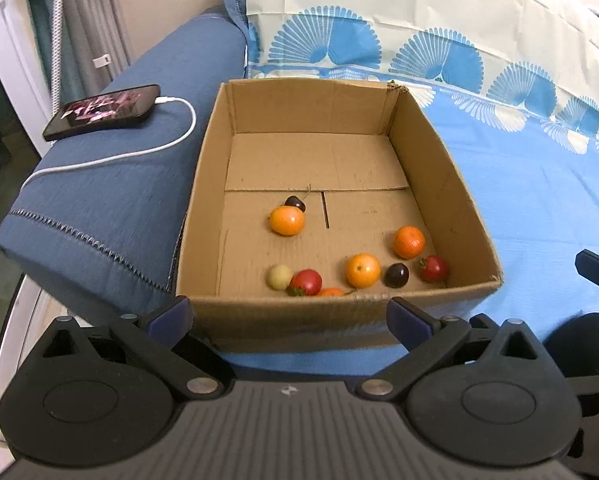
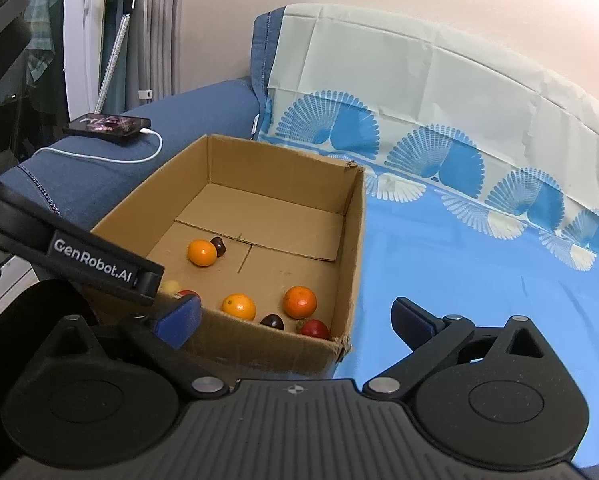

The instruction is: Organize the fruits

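- Sofa (image 1: 111, 200), blue, with a fan-print sheet (image 1: 539, 184) over seat and back.
- Cardboard box (image 1: 451, 184), open-topped, standing on the sheet against the armrest; all the fruit lies on its floor.
- My left gripper (image 1: 289, 318): jaws spread wide, nothing between them, held before the box's near wall.
- My right gripper (image 2: 295, 320): jaws likewise wide apart and empty, over the box's near right corner.
- Phone (image 1: 103, 111) on the armrest, at 10 o'clock from the box, white cable (image 1: 139, 154) plugged in.
- Oranges: one (image 1: 287, 220) mid-floor, one (image 1: 408, 242) at 4 o'clock, one (image 1: 363, 270) at 5 o'clock.
- Red strawberries: (image 1: 306, 282) at 6 o'clock, (image 1: 434, 269) in the near right corner.
- Pale yellow fruit (image 1: 279, 277) at 7 o'clock.
- Dark cherries: (image 1: 397, 275) between orange and strawberry; (image 1: 295, 203) touching the mid-floor orange.
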Motion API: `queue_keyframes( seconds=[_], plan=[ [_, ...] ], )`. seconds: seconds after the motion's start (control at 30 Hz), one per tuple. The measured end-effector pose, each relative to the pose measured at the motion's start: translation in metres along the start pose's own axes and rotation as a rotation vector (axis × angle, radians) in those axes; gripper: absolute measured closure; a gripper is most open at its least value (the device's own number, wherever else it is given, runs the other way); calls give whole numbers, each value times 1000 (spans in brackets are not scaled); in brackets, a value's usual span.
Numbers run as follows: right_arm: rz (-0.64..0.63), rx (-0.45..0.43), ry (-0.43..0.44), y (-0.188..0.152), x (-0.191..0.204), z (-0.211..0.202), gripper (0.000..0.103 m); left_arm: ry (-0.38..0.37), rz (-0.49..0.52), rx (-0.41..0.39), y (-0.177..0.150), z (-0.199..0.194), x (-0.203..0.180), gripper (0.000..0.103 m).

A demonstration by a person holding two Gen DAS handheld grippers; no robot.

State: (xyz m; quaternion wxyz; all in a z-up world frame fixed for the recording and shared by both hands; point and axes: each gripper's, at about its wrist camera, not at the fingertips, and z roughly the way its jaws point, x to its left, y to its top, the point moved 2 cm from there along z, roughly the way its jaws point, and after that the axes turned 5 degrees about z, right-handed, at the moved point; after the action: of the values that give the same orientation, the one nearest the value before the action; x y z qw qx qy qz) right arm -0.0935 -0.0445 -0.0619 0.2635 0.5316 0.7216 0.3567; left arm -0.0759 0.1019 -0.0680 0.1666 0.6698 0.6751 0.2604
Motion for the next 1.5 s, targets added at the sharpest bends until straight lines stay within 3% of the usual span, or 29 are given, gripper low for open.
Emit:
queue_keyframes(
  seconds=[0.5, 0.67, 0.83, 1.3, 1.5],
  plan=[
    [-4, -42, -17, -12, 3, -35, 1, -5, 5, -70, -18, -32, -10, 0],
    [1, -57, -26, -10, 1, -38, 1, 99, 0, -136, -18, -40, -8, 0],
    [13, -60, -35, -11, -1, -39, 1, 57, -5, -83, -17, -38, -4, 0],
    [25, -82, -27, -11, 0, -39, 1, 133, -51, -62, -20, -32, 3, 0],
    [58, -101, -24, -10, -2, -41, 1, 89, -76, -22, -21, -30, 8, 0]
  ],
)
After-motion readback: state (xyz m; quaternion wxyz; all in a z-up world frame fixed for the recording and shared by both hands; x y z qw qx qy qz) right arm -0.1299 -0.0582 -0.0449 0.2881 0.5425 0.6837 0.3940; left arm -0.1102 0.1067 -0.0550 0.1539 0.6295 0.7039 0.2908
